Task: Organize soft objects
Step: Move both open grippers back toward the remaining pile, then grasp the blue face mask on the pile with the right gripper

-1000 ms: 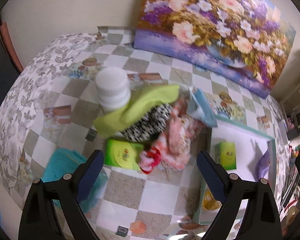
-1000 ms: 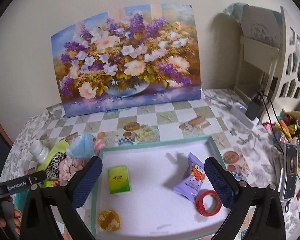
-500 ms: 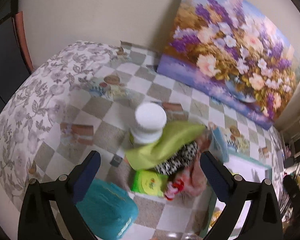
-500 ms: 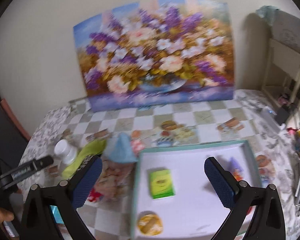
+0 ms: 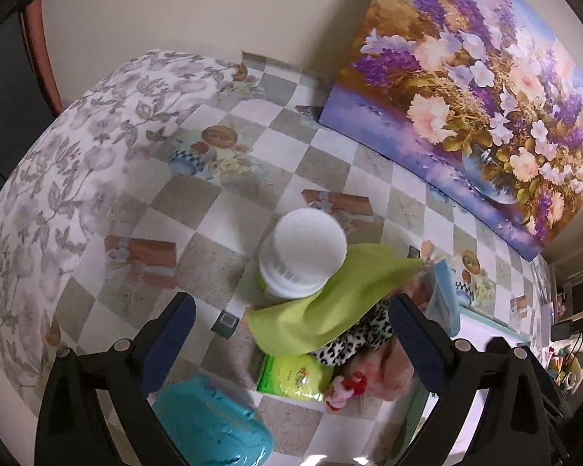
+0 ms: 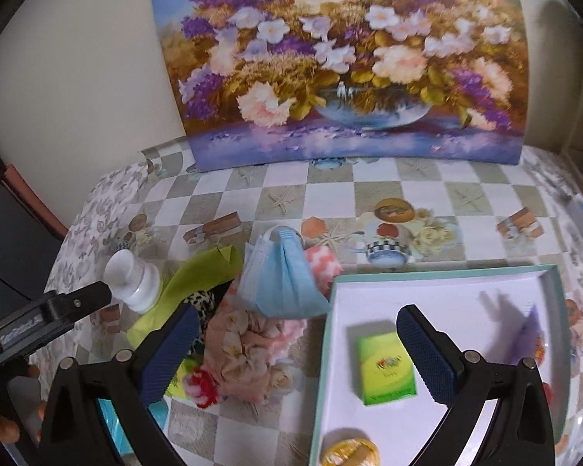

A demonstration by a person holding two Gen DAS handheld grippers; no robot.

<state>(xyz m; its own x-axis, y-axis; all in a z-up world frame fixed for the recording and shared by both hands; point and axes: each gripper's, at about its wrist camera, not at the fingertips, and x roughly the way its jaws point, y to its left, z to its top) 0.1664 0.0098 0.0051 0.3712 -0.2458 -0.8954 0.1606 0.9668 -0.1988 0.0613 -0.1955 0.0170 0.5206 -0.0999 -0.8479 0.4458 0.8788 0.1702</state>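
both the left gripper (image 5: 289,328) and the right gripper (image 6: 293,343) are hanging spread wide, gripping nothing. the pile of soft things (image 6: 248,345) is lying on the checked table (image 6: 369,194), just beside the white tray (image 6: 439,295).

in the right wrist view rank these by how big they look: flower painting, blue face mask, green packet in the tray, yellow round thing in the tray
1. flower painting
2. blue face mask
3. green packet
4. yellow round thing, cut off by the frame's edge, so its rank against the packet is unsure.
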